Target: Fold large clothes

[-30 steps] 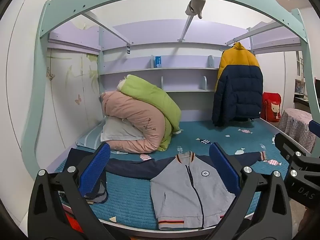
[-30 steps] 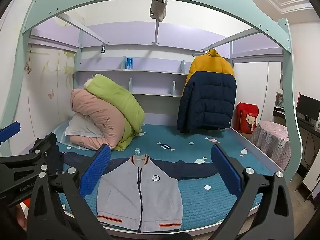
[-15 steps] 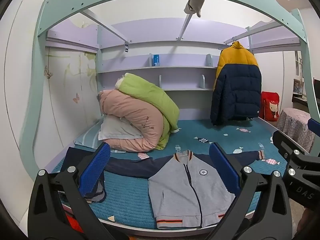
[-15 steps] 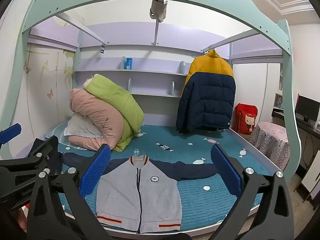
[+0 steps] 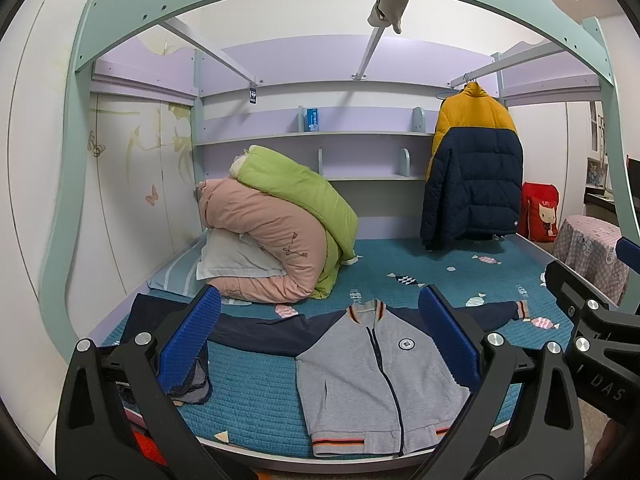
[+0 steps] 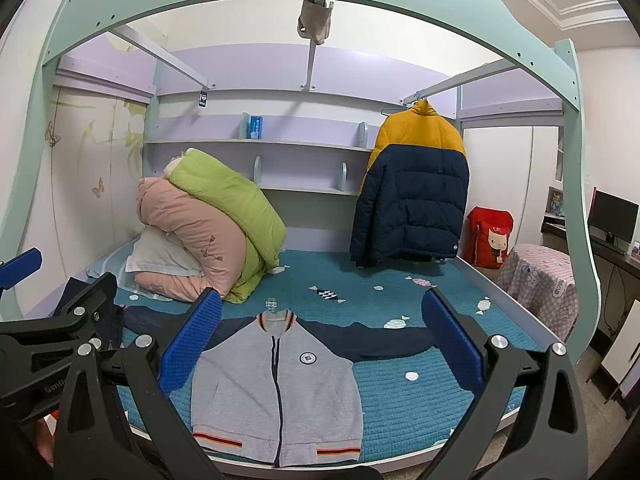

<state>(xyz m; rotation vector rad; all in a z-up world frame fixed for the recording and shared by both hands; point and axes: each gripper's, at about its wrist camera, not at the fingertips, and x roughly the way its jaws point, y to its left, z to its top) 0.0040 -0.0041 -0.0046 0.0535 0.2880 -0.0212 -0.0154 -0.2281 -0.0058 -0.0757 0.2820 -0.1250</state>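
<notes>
A grey zip jacket [image 5: 372, 384] with navy sleeves lies flat, front up, on the teal bed cover [image 5: 256, 404], sleeves spread to both sides, hem at the bed's front edge. It also shows in the right wrist view [image 6: 276, 392]. My left gripper [image 5: 320, 336] is open and empty, held above the bed's front edge before the jacket. My right gripper [image 6: 320, 336] is open and empty, level with it on the right. Each gripper's black frame shows at the other view's side.
Rolled pink and green quilts [image 5: 276, 236] with a pillow lie at the back left. A yellow and navy puffer coat [image 5: 472, 176] hangs at the back right. Dark clothing [image 5: 152, 320] is heaped at the bed's left. A pink covered stool [image 6: 540, 284] stands right of the bed.
Both views have shifted slightly; the jacket sits a little higher and further left in the frame. Both grippers stay open. The jacket has not moved on the bed.
</notes>
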